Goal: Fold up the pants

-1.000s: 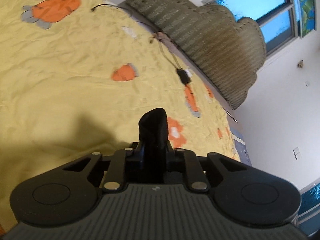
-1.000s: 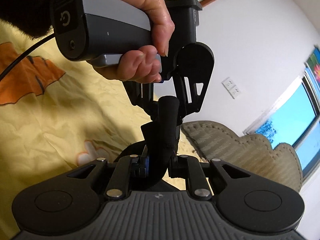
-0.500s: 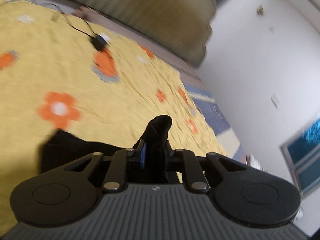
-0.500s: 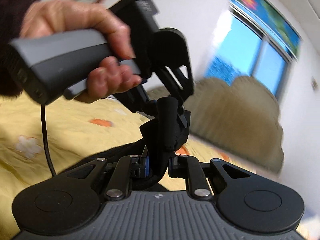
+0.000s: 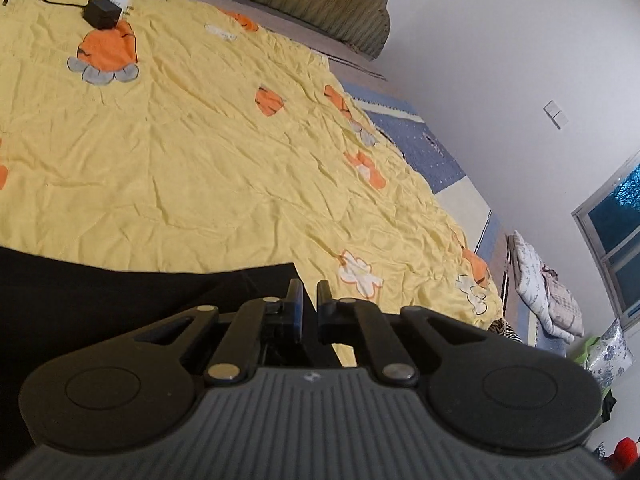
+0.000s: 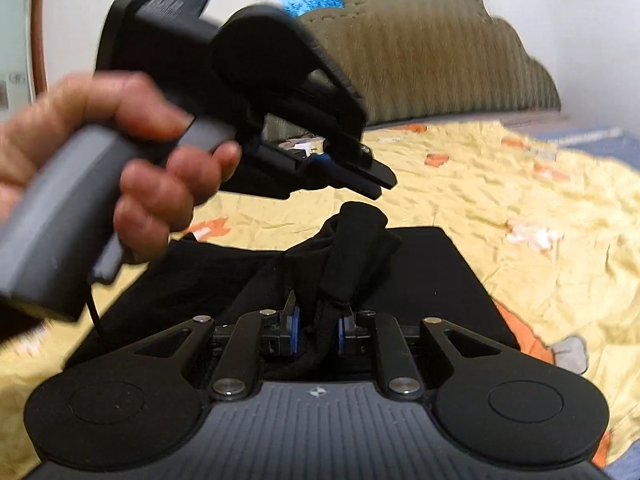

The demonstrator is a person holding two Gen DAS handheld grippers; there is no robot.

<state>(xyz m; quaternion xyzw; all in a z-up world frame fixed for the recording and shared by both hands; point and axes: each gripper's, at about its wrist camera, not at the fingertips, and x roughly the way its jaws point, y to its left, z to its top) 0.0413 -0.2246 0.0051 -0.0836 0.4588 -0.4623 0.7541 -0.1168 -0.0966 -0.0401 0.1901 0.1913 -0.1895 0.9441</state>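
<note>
Item: black pants (image 6: pixel 432 280), lying flat on the yellow sheet (image 5: pixel 200 160) with one bunched ridge of cloth raised; their length seems to run leftward from my left claw, though I cannot tell for sure. My right claw (image 6: pixel 316 308) is clenched on that ridge and is the nearer one, with the pants directly under and ahead of it; my left claw (image 5: pixel 309 292) hangs just above the pants' far edge, pinched together on nothing, in my hand (image 6: pixel 132 168). Beyond the pants: a charger (image 5: pixel 102 14) near the headboard (image 6: pixel 420 40), well apart; no containers in view.
</note>
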